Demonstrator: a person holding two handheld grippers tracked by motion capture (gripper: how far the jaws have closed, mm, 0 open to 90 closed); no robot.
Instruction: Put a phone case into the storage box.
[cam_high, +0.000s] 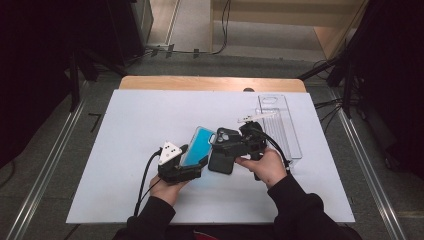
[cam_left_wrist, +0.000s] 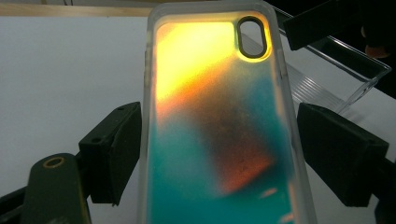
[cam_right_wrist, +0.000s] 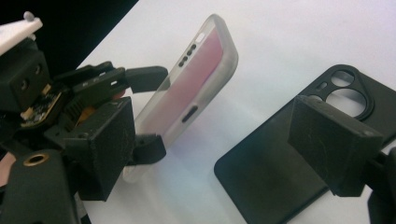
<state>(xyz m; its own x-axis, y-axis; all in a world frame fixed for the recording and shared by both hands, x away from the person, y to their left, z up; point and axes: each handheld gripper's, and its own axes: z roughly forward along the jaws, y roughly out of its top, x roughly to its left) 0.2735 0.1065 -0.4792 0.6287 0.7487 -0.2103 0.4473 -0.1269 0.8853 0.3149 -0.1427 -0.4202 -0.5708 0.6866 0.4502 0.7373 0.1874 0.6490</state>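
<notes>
A translucent phone case (cam_high: 197, 142) with a teal and yellow back stands tilted above the white table, and my left gripper (cam_high: 194, 159) is shut on its two long edges. In the left gripper view the case (cam_left_wrist: 215, 121) sits between both pads. From the right gripper view, the same case (cam_right_wrist: 187, 88) shows edge-on in the left gripper (cam_right_wrist: 154, 112). A black phone case (cam_high: 222, 152) with camera cut-outs lies flat just right of it. My right gripper (cam_high: 235, 142) hovers over the black case (cam_right_wrist: 271, 177), open (cam_right_wrist: 219, 154), with one pad above it and nothing pressed.
A clear plastic tray (cam_high: 280, 125) lies at the table's right side, behind the right hand; it also appears in the left gripper view (cam_left_wrist: 345, 70). The white board (cam_high: 130, 125) covers a wooden table. Dark stands and cables ring the floor.
</notes>
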